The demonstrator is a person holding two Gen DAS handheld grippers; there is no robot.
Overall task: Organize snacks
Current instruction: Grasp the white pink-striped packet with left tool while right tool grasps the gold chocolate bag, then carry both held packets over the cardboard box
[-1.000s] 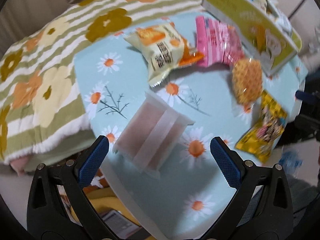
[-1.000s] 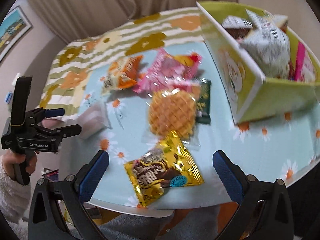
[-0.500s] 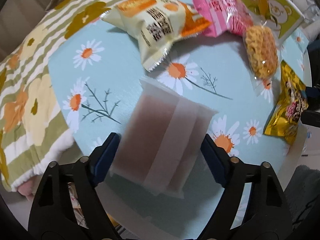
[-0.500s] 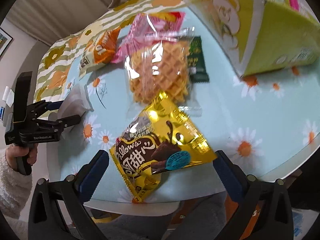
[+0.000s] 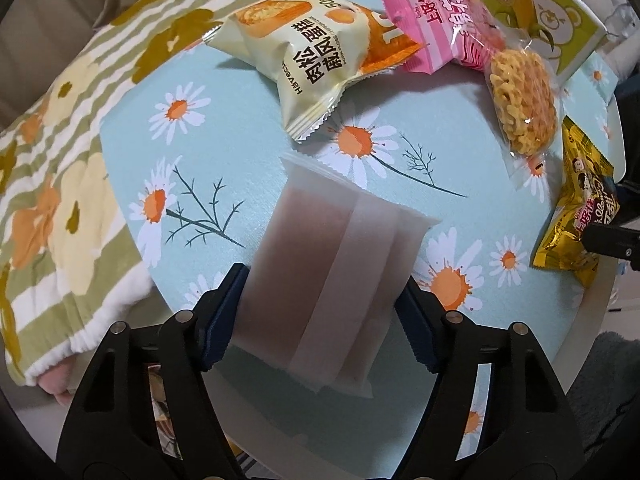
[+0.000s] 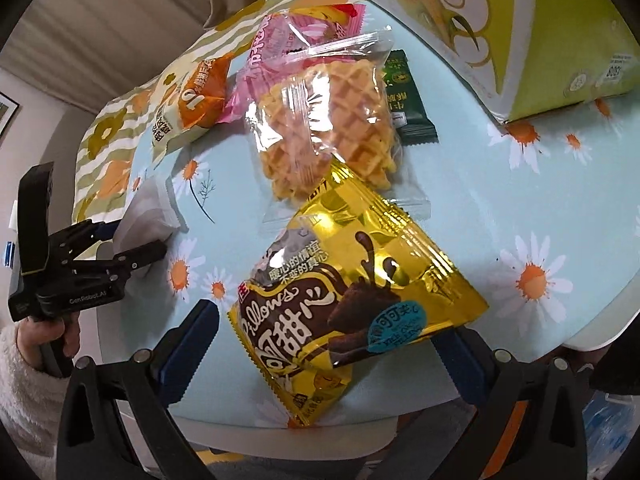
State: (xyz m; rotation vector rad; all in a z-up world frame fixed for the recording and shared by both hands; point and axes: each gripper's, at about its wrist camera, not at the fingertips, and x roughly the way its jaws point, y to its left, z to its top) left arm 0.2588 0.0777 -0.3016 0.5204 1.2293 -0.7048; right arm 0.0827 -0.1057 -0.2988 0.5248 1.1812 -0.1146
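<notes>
Left gripper (image 5: 320, 304) is closed in on a frosted white packet (image 5: 340, 280) with a brownish filling — both blue pads touch its long sides; the packet lies near the edge of the bench (image 5: 248, 128), which carries a pale blue daisy cloth. Right gripper (image 6: 328, 344) stands wide, its fingers either side of a gold chocolate snack bag (image 6: 352, 300); the left finger is clear of the bag, the right one is partly hidden behind its corner, so contact there cannot be judged. The bag's upper corner overlaps a clear-wrapped waffle (image 6: 332, 120). Beside the waffle: a dark green packet (image 6: 408, 100), a pink packet (image 5: 432, 20) and a cream-and-orange bun packet (image 5: 312, 52) — all clustered together. A yellow-green box (image 6: 540, 28) with a bear print stands at the far side of the bench, snacks inside it not visible in these views. A striped flowered blanket (image 5: 72, 160) lies beyond the bench.
</notes>
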